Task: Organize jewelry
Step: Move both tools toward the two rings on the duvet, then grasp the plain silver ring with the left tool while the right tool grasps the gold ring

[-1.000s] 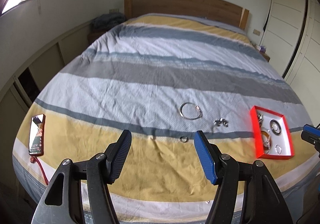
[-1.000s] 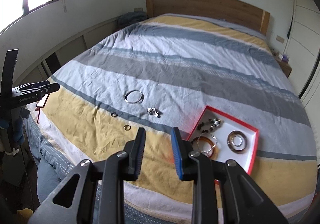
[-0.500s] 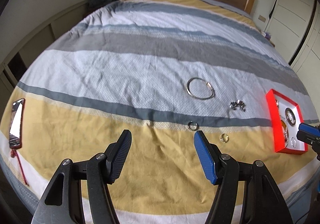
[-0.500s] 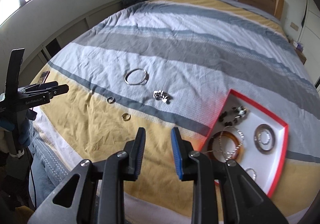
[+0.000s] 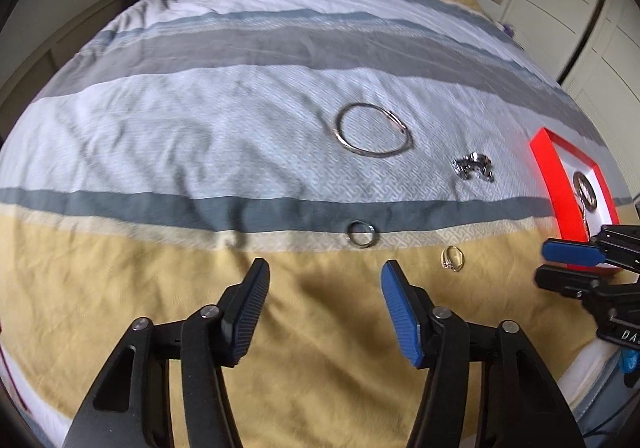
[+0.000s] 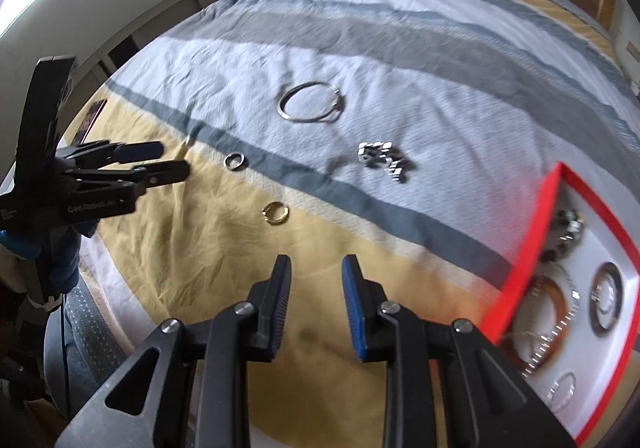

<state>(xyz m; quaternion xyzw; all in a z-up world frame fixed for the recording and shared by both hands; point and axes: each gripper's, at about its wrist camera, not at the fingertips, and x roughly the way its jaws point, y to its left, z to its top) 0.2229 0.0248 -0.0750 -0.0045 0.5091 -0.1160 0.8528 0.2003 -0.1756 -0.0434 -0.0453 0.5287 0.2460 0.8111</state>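
**Jewelry loose on striped bedspread, both grippers empty above it**

Bedspread [image 5: 200, 136] striped in yellow, grey, white and slate blue covers the whole bed. Four loose pieces lie on it. Large silver bangle [image 5: 373, 130] flat on the white band. Small heap of silver chain [image 5: 472, 167] to its right on the same band, apart from the bangle. Dark metal ring [image 5: 362, 234] sits at the edge of the slate stripe where it meets the yellow. Gold ring [image 5: 453, 259] on the yellow band, near the dark ring, to its right in the left wrist view.

Red tray [image 6: 520, 268] with white floor rests on the bedspread at the right side. Inside it: amber bangle [image 6: 556, 288], dark round bracelet [image 6: 608, 298], a beaded piece at the far end, a thin chain and a small clear ring at the near end. Details of these are blurred.

Left gripper [image 5: 325, 276] hangs over the yellow band, just short of the dark ring. Its jaws have just been closing but stand well apart, nothing between them. Right gripper [image 6: 315, 272] over the yellow band too, left of the tray's near corner; jaws narrowly parted, nothing between the pads. Gold ring lies ahead of it and slightly left.

Phone [image 6: 91, 118] lies at the bed's left edge, partly hidden behind the left gripper in the right wrist view.
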